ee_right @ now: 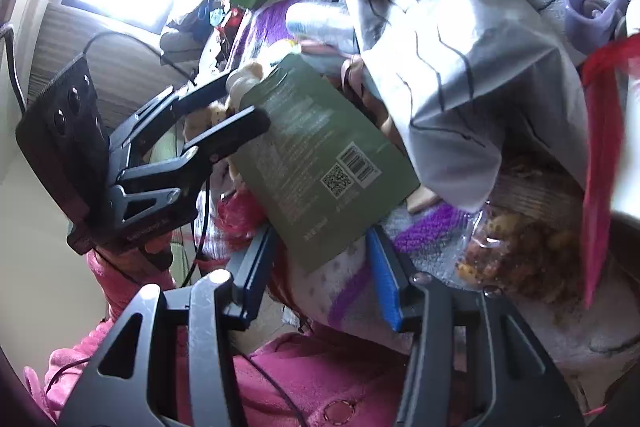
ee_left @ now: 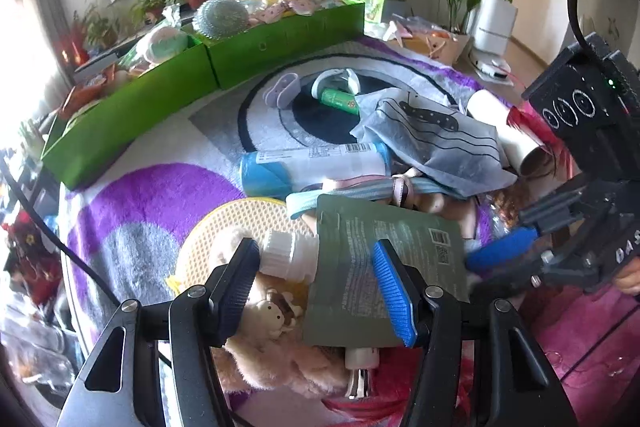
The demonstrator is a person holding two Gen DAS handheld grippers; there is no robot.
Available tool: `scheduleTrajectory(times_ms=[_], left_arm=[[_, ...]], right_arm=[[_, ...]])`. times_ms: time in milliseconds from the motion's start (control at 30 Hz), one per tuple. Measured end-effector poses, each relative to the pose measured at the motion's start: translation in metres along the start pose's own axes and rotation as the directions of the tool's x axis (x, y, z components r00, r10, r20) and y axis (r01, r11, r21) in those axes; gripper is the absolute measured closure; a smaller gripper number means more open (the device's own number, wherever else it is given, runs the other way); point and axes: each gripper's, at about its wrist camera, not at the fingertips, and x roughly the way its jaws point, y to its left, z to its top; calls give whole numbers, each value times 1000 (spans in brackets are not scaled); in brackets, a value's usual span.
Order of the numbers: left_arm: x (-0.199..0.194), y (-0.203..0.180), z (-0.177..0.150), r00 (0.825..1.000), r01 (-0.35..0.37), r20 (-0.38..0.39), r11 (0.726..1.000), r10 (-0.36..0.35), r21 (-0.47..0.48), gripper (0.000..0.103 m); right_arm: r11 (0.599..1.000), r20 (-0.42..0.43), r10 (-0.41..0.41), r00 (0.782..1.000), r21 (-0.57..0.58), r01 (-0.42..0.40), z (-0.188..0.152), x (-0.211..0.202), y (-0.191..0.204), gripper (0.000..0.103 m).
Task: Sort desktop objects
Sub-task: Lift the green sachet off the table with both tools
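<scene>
- The dark green pouch (ee_left: 384, 259), white cap leftward, is gripped between the half-open fingers of the left gripper (ee_left: 320, 287) above a plush toy (ee_left: 264, 311).
- The right gripper (ee_right: 320, 267) is parted, with the pouch's corner lying loose between its fingers.

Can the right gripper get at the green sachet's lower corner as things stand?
Probably yes. The green sachet's corner hangs just ahead of the right gripper, between its open fingers, with nothing across the gap. The left gripper stands at the sachet's far edge, clear of that corner.
</scene>
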Motion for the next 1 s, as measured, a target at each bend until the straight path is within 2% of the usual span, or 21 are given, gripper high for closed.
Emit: scheduleTrajectory(times_ms=[67,167,300,367,400,467,600,700,833,1000], left_arm=[[-2,-1,-4,1000,-11,8,1000,11,3,44],[-1,0,-8,998,-62,11,998,62,2,44],[-2,6,-8,999,-45,18,998,46,-34,44],[-2,4,-8,999,-40,20,999,41,-30,44],[-1,3,-7,999,-37,21,999,38,-25,44],[0,1,-6,999,-31,21,999,31,-16,44],[5,1,-3,1000,-16,20,1000,16,-12,44],[6,3,-3,1000,-14,17,1000,14,-27,44],[5,5,-4,1000,-9,21,999,10,-36,44],[6,3,-5,1000,-20,21,999,21,-32,44]], right_arm=[[999,57,-25,998,-37,27,-1,-7,4,57],[993,98,-66,993,-96,75,3,-7,13,57],[970,152,-171,973,-150,194,4,-16,20,55],[959,164,-202,966,-164,229,6,-22,19,50],[960,155,-202,967,-163,227,8,-24,16,43],[968,124,-188,974,-145,205,14,-23,1,42],[968,86,-154,984,-185,168,22,-12,3,34],[981,67,-106,992,-154,115,28,-2,5,33],[998,37,7,999,-63,-5,22,-11,-7,33],[980,4,171,985,105,-171,4,-9,-25,33]])
